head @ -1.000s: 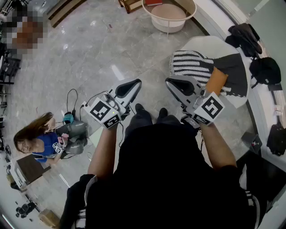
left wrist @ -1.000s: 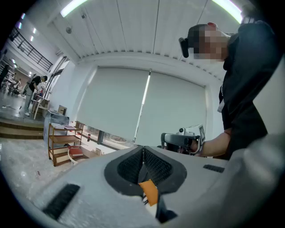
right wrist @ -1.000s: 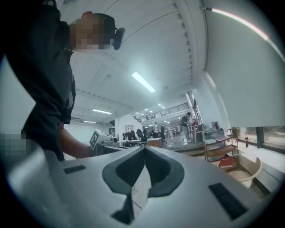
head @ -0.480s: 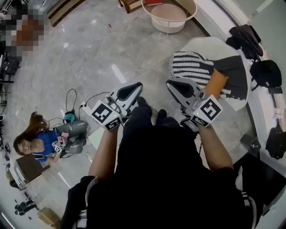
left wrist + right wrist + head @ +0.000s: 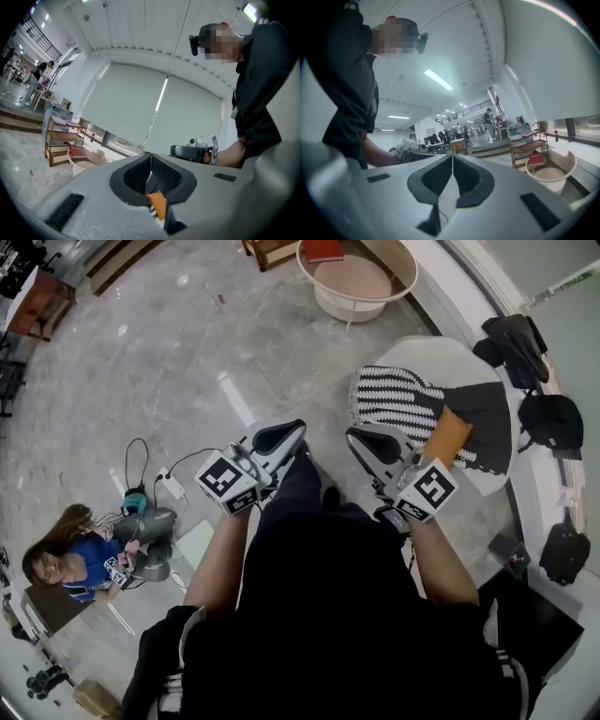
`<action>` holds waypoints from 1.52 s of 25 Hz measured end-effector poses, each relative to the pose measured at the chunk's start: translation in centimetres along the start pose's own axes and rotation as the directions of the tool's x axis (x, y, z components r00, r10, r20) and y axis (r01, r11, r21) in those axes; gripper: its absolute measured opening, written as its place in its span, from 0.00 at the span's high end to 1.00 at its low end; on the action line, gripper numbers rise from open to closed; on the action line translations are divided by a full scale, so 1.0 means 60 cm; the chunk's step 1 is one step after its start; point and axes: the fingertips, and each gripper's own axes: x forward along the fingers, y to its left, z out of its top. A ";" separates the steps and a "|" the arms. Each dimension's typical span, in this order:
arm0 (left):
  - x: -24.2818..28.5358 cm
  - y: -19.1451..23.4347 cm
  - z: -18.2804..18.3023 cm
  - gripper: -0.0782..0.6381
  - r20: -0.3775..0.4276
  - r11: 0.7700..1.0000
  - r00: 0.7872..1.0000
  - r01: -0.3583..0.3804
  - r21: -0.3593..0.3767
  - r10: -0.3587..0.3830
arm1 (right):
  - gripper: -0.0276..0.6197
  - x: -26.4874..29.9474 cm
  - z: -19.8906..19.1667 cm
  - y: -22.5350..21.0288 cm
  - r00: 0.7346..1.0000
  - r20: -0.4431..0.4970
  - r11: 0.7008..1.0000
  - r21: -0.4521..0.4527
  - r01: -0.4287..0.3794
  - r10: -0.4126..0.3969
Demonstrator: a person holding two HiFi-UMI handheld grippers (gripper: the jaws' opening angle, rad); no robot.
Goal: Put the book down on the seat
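**Head view.** The grey two-jaw left gripper (image 5: 278,437) and right gripper (image 5: 378,442) were held level and side by side at centre frame. Each had its jaws pressed together on nothing, which probably suited plain carrying. The flat red book (image 5: 323,249) lay inside the round white rimmed table (image 5: 349,298) at the top edge, well apart from both tools (pickup not yet begun). The white rounded seat (image 5: 427,334), right of centre, bore a black-and-white striped throw (image 5: 394,399) and an orange rectangular pad (image 5: 448,434). Its bare upper part was judged the likeliest spot for the book.
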 end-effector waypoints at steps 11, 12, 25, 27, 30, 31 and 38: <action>0.008 0.299 0.111 0.85 0.054 0.998 0.997 -0.047 -0.042 0.049 | 0.91 0.177 0.085 -0.234 0.993 -0.028 0.993 -0.030 0.118 -0.119; 0.008 0.321 0.115 0.85 0.058 0.997 0.997 -0.053 -0.053 0.056 | 0.91 0.189 0.091 -0.252 0.991 -0.026 0.991 -0.031 0.131 -0.132; 0.077 0.537 0.151 0.85 0.069 0.991 0.991 -0.107 -0.079 0.113 | 0.91 0.334 0.100 -0.455 0.993 -0.077 0.996 -0.015 0.089 -0.090; 0.094 0.580 0.160 0.85 0.052 0.990 0.991 -0.119 -0.073 0.123 | 0.91 0.370 0.099 -0.496 0.995 -0.079 0.998 0.007 0.069 -0.068; 0.125 0.656 0.190 0.85 0.032 0.985 0.989 -0.144 -0.090 0.148 | 0.91 0.431 0.104 -0.562 0.996 -0.087 0.998 0.044 0.035 -0.031; 0.138 0.677 0.206 0.85 0.029 0.986 0.989 -0.143 -0.088 0.146 | 0.91 0.449 0.111 -0.582 0.996 -0.086 0.999 0.046 0.021 -0.017; 0.234 0.794 0.306 0.85 0.007 0.990 0.990 -0.141 -0.024 0.141 | 0.91 0.517 0.143 -0.731 0.998 -0.061 0.997 0.071 0.005 -0.001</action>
